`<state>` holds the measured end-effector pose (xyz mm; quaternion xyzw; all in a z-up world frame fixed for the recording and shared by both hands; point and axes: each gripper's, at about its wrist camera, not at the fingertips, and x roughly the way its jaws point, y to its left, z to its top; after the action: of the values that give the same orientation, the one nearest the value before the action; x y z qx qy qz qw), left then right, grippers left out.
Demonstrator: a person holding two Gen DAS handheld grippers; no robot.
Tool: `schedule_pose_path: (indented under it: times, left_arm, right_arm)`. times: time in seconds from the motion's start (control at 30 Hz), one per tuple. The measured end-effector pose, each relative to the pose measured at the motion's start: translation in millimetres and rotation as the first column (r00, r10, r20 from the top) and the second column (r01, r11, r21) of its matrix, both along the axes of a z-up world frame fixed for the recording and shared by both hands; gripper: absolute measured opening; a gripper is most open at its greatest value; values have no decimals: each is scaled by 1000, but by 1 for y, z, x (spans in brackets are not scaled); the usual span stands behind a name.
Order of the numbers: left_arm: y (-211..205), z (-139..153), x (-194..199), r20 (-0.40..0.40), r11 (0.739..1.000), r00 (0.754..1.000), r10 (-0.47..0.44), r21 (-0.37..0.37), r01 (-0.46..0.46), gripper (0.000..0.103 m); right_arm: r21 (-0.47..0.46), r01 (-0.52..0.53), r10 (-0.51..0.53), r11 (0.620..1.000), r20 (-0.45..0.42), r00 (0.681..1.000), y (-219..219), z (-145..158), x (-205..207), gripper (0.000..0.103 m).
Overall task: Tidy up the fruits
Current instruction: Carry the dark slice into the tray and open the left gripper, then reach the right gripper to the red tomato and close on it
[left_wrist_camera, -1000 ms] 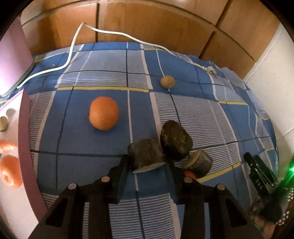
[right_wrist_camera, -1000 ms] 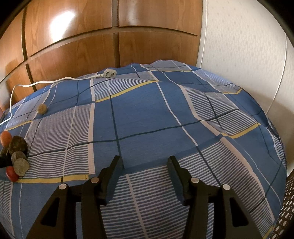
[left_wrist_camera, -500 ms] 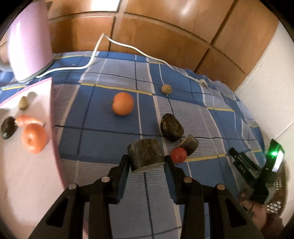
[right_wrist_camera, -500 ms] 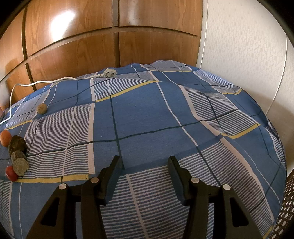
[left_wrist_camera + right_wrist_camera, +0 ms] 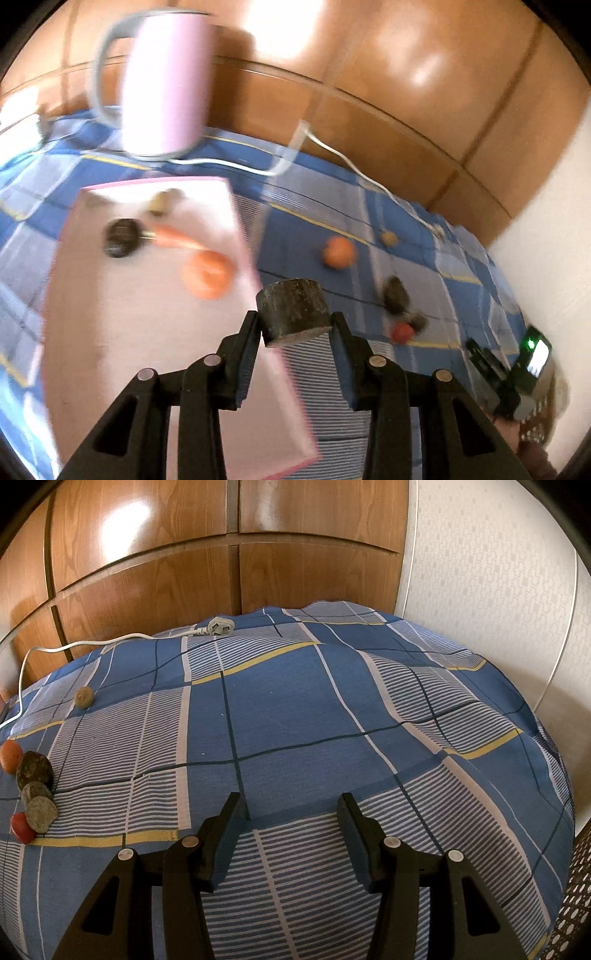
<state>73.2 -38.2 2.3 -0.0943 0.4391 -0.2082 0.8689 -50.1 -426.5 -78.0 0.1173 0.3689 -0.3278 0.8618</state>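
Note:
My left gripper (image 5: 294, 325) is shut on a dark cut fruit piece (image 5: 292, 308) and holds it in the air above the right edge of a pink-rimmed white board (image 5: 122, 332). On the board lie an orange (image 5: 207, 275), a carrot (image 5: 173, 236), a dark fruit (image 5: 120, 237) and a small brownish fruit (image 5: 161, 202). On the blue checked cloth (image 5: 295, 720) lie an orange (image 5: 10, 755), a dark fruit (image 5: 34, 770), a cut dark piece (image 5: 38, 806), a red fruit (image 5: 23, 827) and a small brown fruit (image 5: 84, 697). My right gripper (image 5: 291, 808) is open and empty over the cloth.
A pink mug (image 5: 166, 85) stands behind the board. A white cable (image 5: 110, 640) with a plug (image 5: 221, 627) runs along the far edge by the wooden panels (image 5: 221, 535). A white wall (image 5: 498, 572) is on the right. The left wrist view is motion-blurred.
My left gripper lifted the dark cut piece off the cloth and swung left over the board, which came into fuller view with the mug. My right gripper has not moved.

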Motion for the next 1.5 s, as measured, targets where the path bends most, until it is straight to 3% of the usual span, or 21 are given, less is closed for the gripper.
schedule_pose_path:
  times: [0.3,0.53,0.6,0.67,0.77,0.97,1.07,1.5]
  left_arm:
    - [81,-13,35,-24,973,974,223,72,-221,38]
    - [104,-27,63,-2,941,954,299,167,-294,39]
    - [108,-31,66,-8,932,947,320,180,-314,48]
    - [111,-29,62,2,931,944,330,163,-326,56]
    - [108,-24,52,43,925,941,335,178,-337,57]
    - [106,-22,27,38,901,919,393,182,-393,57]
    - [104,-21,11,42,898,911,409,158,-411,63]
    - [99,-21,-37,80,896,910,406,162,-414,73]
  right_arm:
    - [-11,0,0,1000,-10,1000,2,0,1,53]
    - [-18,0,0,1000,-18,1000,3,0,2,53]
    - [-20,0,0,1000,-19,1000,3,0,2,53]
    - [-19,0,0,1000,-19,1000,3,0,2,53]
    - [-20,0,0,1000,-20,1000,3,0,2,53]
    - [-22,0,0,1000,-22,1000,3,0,3,53]
    - [-23,0,-1,1000,-22,1000,3,0,3,53]
    - [-14,0,0,1000,-30,1000,4,2,2,53]
